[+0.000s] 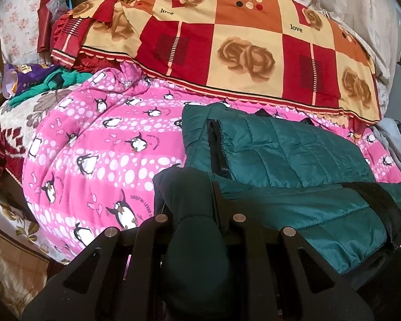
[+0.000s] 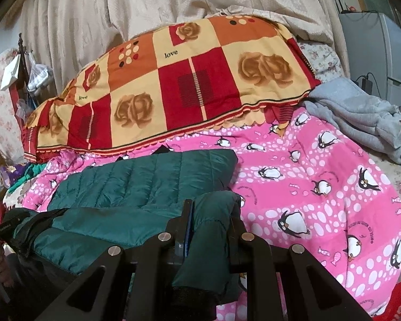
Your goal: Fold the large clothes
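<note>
A dark green quilted jacket (image 1: 288,147) lies partly folded on a pink penguin-print quilt (image 1: 93,144). My left gripper (image 1: 195,200) is shut on the jacket's near left edge, and dark fabric bulges between its fingers. In the right wrist view the jacket (image 2: 136,184) lies to the left on the quilt (image 2: 320,187). My right gripper (image 2: 211,208) is shut on the jacket's near right edge, lifted slightly off the quilt. The other gripper and hand show at that view's left edge.
A red, orange and cream rose-patterned blanket (image 1: 227,42) is piled behind the jacket. A grey sweatshirt (image 2: 361,117) lies at the right. Green clothes (image 1: 48,83) sit at the far left. A beige curtain (image 2: 147,5) hangs behind the bed.
</note>
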A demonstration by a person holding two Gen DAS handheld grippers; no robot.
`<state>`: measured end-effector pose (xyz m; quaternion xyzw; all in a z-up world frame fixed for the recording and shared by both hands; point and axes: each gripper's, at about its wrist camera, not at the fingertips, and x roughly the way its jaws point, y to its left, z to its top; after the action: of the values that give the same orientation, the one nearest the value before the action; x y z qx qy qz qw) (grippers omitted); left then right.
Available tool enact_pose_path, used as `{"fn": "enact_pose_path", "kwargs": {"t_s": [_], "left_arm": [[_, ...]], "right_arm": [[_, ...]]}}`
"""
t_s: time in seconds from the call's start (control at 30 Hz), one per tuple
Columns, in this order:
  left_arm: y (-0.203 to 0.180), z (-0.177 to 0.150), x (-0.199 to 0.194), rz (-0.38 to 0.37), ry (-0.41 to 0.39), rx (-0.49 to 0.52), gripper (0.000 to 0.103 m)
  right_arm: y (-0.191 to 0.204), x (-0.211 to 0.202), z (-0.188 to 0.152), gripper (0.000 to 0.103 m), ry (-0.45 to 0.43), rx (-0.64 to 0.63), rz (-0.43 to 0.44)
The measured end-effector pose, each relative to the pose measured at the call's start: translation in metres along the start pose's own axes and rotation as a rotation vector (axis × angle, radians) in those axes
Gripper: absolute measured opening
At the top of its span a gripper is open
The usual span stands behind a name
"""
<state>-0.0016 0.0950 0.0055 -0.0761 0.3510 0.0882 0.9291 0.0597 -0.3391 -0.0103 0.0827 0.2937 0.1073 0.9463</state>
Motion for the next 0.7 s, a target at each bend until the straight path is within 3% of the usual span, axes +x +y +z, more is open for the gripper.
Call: {"fn": "enact_pose_path", "kwargs": {"t_s": [0.7], "left_arm": [[0.002,0.0,0.002,0.004,0.004,-0.002,0.014]], "right_arm": [[0.01,-0.005,0.006,0.016,0.012,-0.054,-0.024]]}}
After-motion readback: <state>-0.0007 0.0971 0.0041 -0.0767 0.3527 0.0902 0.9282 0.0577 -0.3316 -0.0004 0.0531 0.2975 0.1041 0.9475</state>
